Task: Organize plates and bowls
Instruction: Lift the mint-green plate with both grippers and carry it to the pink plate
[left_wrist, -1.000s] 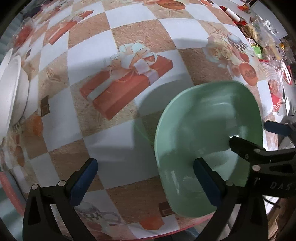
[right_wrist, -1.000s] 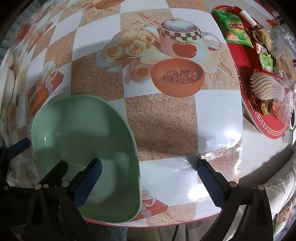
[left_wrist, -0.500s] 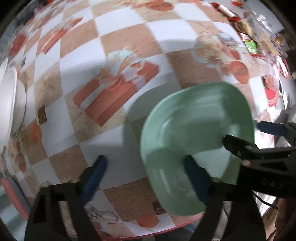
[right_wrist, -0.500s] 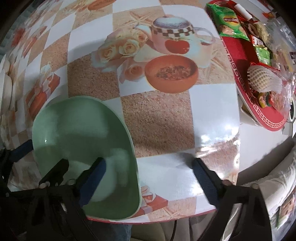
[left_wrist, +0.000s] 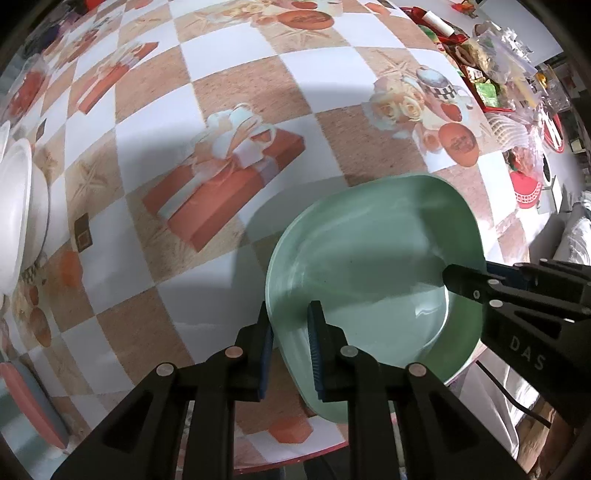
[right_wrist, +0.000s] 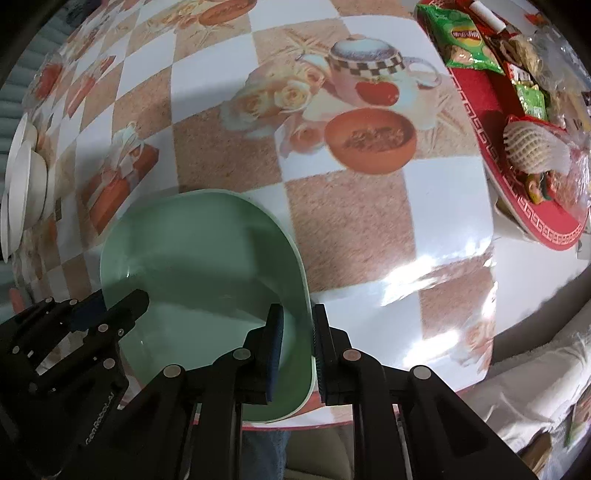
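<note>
Both grippers have closed since a second ago, each pinching a rim of the green bowl (left_wrist: 373, 258). It sits near the front edge of the checkered surface (left_wrist: 229, 85). White bowls (left_wrist: 18, 214) stand at the far left. Left gripper (left_wrist: 290, 332) fingers clamp the left rim; right gripper (right_wrist: 297, 332) fingers clamp the right rim.

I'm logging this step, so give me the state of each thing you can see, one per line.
Green bowl: upright on the table, empty, clamped on opposite rims.
Left gripper: shut on the bowl's left rim.
Right gripper: shut on the bowl's right rim.
White dishes: stacked at the table's far left edge, untouched.
Red tray: at the right edge, loaded with snack packets.
</note>
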